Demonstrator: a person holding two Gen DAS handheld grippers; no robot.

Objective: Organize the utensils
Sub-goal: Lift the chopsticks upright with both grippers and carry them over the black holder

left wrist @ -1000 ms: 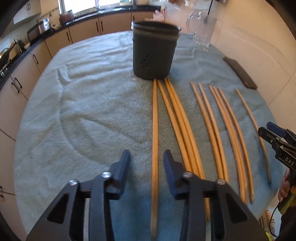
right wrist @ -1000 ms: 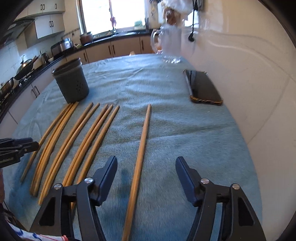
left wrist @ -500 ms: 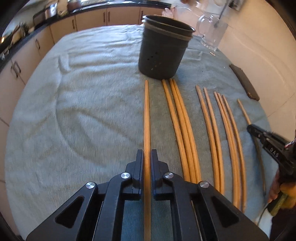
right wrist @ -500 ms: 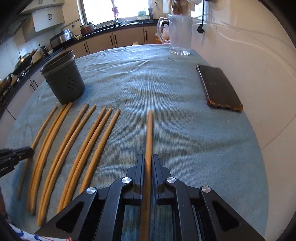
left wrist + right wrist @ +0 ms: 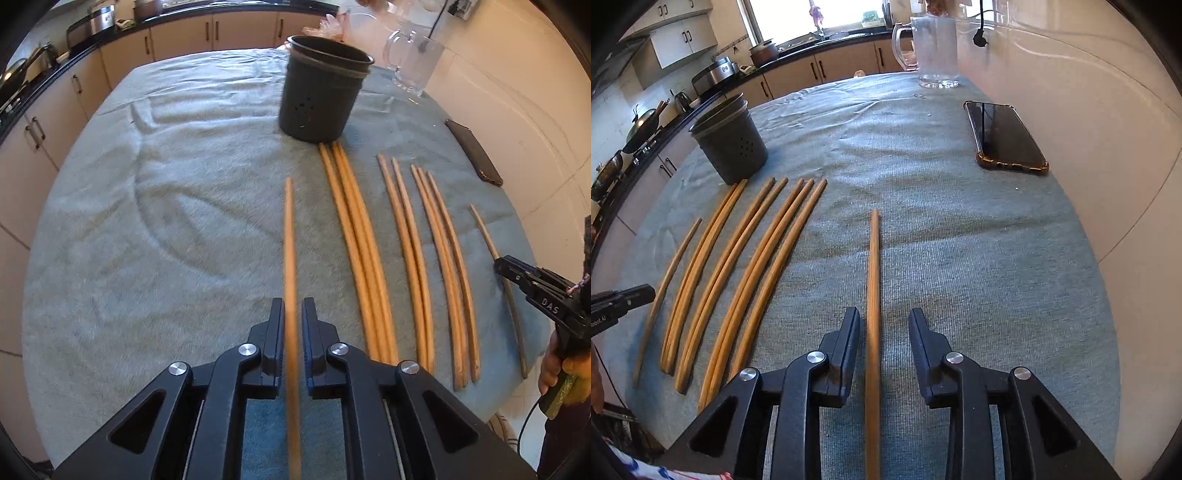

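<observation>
Chopsticks, total: eight wooden ones (image 5: 764, 258)
Chopsticks loose on cloth: six, in three close pairs (image 5: 406, 251)
Chopsticks between gripper fingers: two, one per gripper (image 5: 290, 258)
Dark utensil holders: one (image 5: 323, 92)
Glass pitchers: one (image 5: 936, 51)
Phones: one (image 5: 1006, 136)
Grippers: two (image 5: 293, 325), (image 5: 882, 332)
Table cloths: one (image 5: 960, 258)

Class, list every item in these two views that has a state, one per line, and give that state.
Left gripper: shut on a chopstick, lifted and blurred.
Right gripper: open, astride a lone chopstick lying on the cloth.
Other chopsticks: lying flat in a row.
Holder: upright; contents cannot be told.
Jug: upright.
Phone: flat, screen dark.
</observation>
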